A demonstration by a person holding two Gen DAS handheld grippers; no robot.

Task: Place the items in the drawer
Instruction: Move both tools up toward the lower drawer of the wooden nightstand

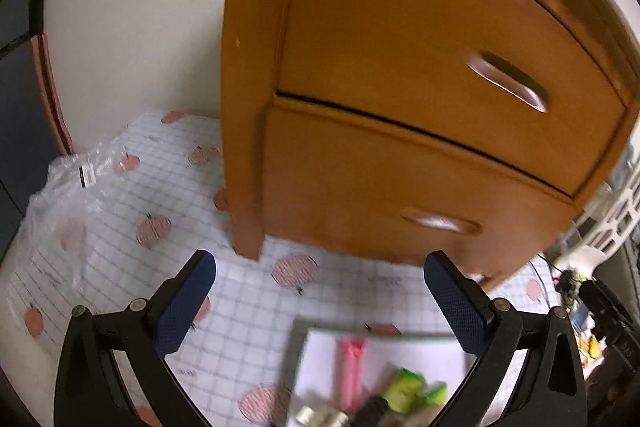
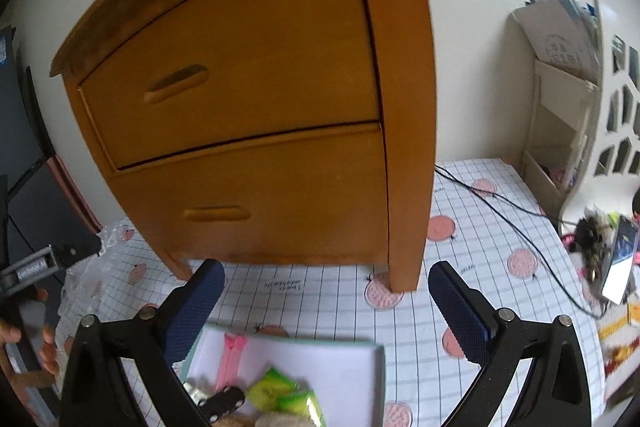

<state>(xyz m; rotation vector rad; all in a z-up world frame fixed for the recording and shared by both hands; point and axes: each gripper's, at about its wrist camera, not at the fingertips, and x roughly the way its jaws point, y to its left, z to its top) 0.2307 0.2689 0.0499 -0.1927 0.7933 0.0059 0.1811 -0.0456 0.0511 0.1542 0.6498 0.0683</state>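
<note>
Now | both drawers [image 2: 240, 67] shut, items in tray [image 2: 360, 363] | left gripper [image 1: 320, 303], right gripper [image 2: 326, 307] spread, empty | next: hook a handle [image 2: 176, 83], pull.

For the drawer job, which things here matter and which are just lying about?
Part of the job:
wooden cabinet with both drawers shut
tray holding green packets and a pink item
left gripper, right gripper, both open and empty

Lying about:
plastic wrap
black cable
white rack
</note>
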